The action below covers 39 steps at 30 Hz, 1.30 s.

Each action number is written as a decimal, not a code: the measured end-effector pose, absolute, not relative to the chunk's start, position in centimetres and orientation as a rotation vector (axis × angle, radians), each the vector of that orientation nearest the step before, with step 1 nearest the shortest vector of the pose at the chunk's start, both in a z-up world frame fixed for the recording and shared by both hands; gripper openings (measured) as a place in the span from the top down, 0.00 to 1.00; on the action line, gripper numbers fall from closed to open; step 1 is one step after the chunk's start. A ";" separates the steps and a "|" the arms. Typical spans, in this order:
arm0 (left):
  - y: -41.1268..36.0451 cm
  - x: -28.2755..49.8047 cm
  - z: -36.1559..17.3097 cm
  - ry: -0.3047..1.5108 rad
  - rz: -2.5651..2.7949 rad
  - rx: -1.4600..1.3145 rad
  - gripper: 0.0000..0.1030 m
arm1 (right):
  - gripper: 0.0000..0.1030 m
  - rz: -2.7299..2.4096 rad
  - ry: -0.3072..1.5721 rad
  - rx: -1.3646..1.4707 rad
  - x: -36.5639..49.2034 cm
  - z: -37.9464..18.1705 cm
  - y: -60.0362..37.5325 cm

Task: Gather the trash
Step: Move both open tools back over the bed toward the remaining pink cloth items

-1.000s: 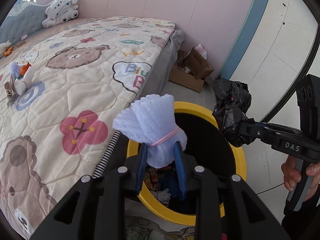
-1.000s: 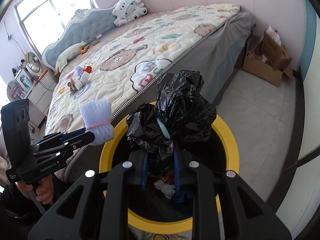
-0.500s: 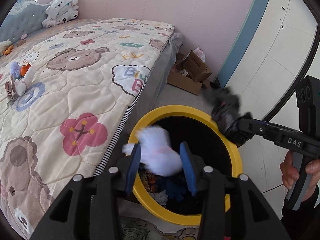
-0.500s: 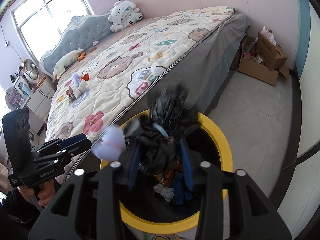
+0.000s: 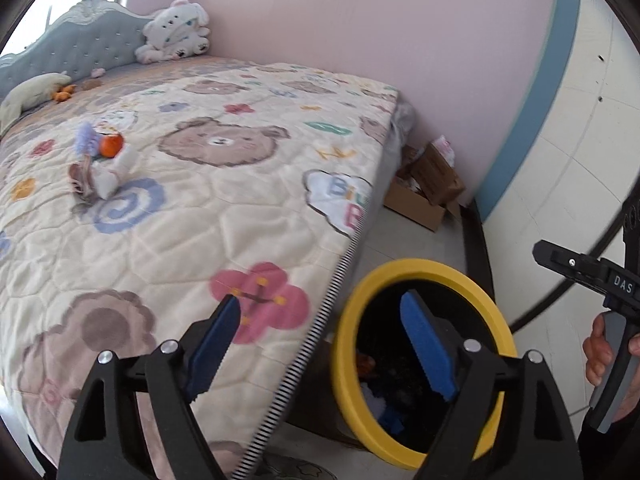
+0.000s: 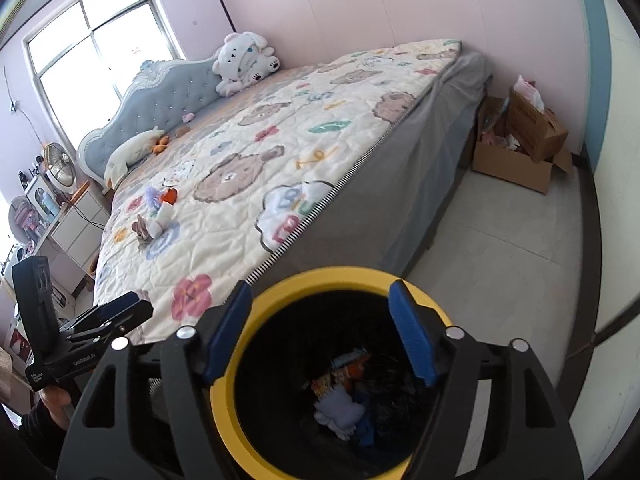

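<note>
- Bed [image 6: 304, 152] fills the upper left and centre of both views. Its striped edge runs right beside the bin, so any reach back to the quilt goes over that edge.
- Yellow-rimmed bin [image 6: 224, 384] sits at the bottom centre of the right wrist view and at the lower right of the left wrist view. Both loads are in it now.
- Right gripper [image 6: 320, 328]: jaws have just been opening and now stand wide with nothing between them, right over the bin mouth. The black plastic bag it carried a second ago is gone from the jaws; dark crumpled stuff low right inside the bin is likely it, too dark to tell for sure.
- Left gripper [image 5: 320, 344]: jaws have just been opening, now wide and empty. It has swung from over the bin toward the bed, one finger over the quilt, one over the rim.
- White foam wrap [image 6: 340, 404] it held now lies on the heap inside the bin.
- My read: this drop is done and both hands are free for the next pick.
- Leftover trash cluster [image 5: 100, 164] lies on the quilt at the upper left, well apart from the bin: orange piece, lilac puff, pale scraps.
- Cardboard box [image 6: 520, 148] stands against the far wall at the upper right, out of the way.
- Plush toy [image 6: 244, 60] sits by the headboard, not trash I'd say.
</note>
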<state>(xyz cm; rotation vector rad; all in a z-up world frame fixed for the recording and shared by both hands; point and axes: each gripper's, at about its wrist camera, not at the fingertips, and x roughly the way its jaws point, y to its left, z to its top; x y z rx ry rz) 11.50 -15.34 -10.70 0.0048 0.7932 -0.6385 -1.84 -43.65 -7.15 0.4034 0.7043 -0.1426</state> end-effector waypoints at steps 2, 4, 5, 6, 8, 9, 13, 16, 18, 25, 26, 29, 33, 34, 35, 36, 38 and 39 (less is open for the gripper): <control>-14.1 12.4 -10.4 0.775 -0.602 -0.005 0.23 | 0.32 -0.112 0.704 0.391 -0.3 -7.0 -42.9; -12.7 13.4 -10.2 0.762 -0.563 -0.018 0.22 | 0.30 -0.076 0.701 0.383 1.4 -6.9 -42.0; -11.8 14.1 -10.1 0.758 -0.541 -0.029 0.22 | 0.29 -0.055 0.703 0.381 2.4 -6.9 -41.5; -11.0 14.6 -10.0 0.754 -0.520 -0.041 0.22 | 0.28 -0.029 0.710 0.373 3.5 -6.8 -40.9; -9.4 15.8 -9.8 0.744 -0.477 -0.057 0.22 | 0.27 0.003 0.713 0.353 5.5 -6.6 -39.8; -8.6 16.4 -9.7 0.738 -0.454 -0.063 0.22 | 0.26 0.016 0.708 0.339 6.5 -6.4 -39.1; -5.6 18.8 -9.3 0.725 -0.378 -0.089 0.22 | 0.25 0.074 0.710 0.327 10.8 -5.8 -37.0; -3.4 20.9 -9.1 0.718 -0.327 -0.111 0.22 | 0.25 0.114 0.721 0.304 13.7 -5.7 -35.2; -1.9 22.3 -9.1 0.724 -0.293 -0.128 0.22 | 0.25 0.155 0.744 0.307 16.2 -5.8 -33.8; 1.5 27.7 -9.8 0.753 -0.207 -0.182 0.22 | 0.22 0.247 0.833 0.341 24.5 -7.1 -29.6; 1.7 28.3 -9.9 0.757 -0.201 -0.187 0.22 | 0.22 0.260 0.842 0.346 25.7 -7.2 -29.2; 2.6 30.5 -10.1 0.764 -0.191 -0.203 0.22 | 0.22 0.293 0.884 0.379 29.2 -7.8 -28.0; 3.0 32.8 -10.7 0.775 -0.190 -0.214 0.22 | 0.22 0.320 0.929 0.418 33.2 -8.4 -26.8; 3.1 33.3 -10.7 0.776 -0.187 -0.214 0.22 | 0.22 0.322 0.934 0.421 34.0 -8.4 -26.6; 3.1 34.0 -10.9 0.778 -0.184 -0.216 0.22 | 0.22 0.323 0.940 0.424 35.0 -8.5 -26.3; 3.1 34.4 -11.0 0.781 -0.187 -0.219 0.22 | 0.22 0.325 0.943 0.424 35.7 -8.6 -26.1; 3.0 35.4 -11.5 0.786 -0.184 -0.216 0.22 | 0.22 0.334 0.956 0.426 37.2 -9.0 -25.3; 2.9 35.7 -11.8 0.788 -0.184 -0.216 0.22 | 0.22 0.337 0.963 0.429 37.7 -9.2 -25.1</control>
